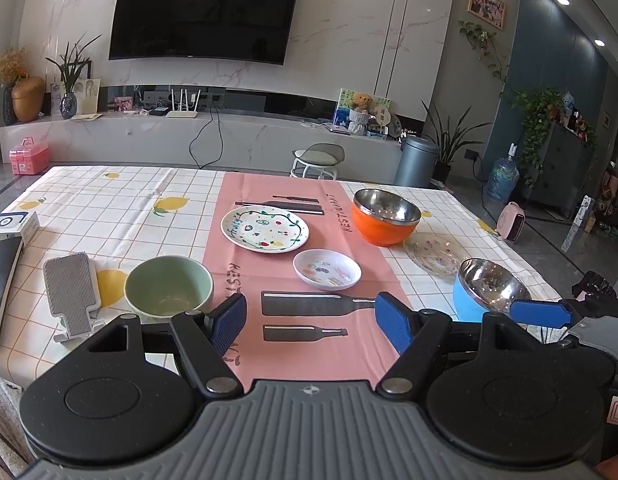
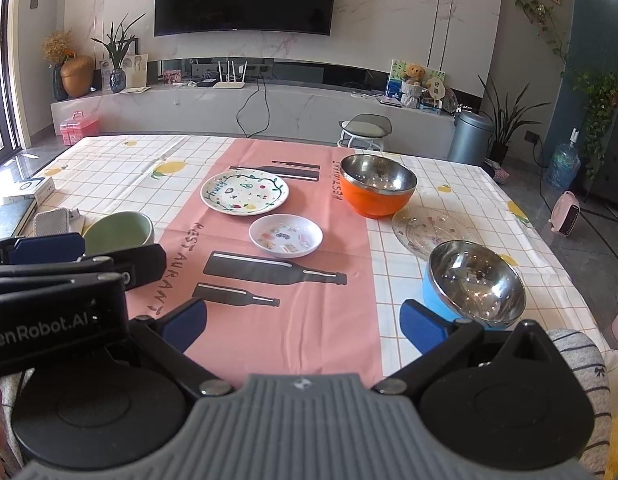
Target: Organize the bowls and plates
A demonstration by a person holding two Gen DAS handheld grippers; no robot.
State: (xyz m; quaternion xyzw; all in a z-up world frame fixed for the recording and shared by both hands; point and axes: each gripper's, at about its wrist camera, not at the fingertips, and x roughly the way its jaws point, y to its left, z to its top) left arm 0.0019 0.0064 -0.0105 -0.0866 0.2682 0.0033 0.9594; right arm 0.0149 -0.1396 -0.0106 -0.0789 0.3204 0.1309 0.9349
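Both grippers hover spread and empty at the near edge of the pink runner (image 2: 309, 312), the right gripper (image 2: 305, 322) nearest the blue bowl (image 2: 475, 286) just off the runner's right side, the left gripper (image 1: 311, 320) nearest the green bowl (image 1: 169, 286) off its left.
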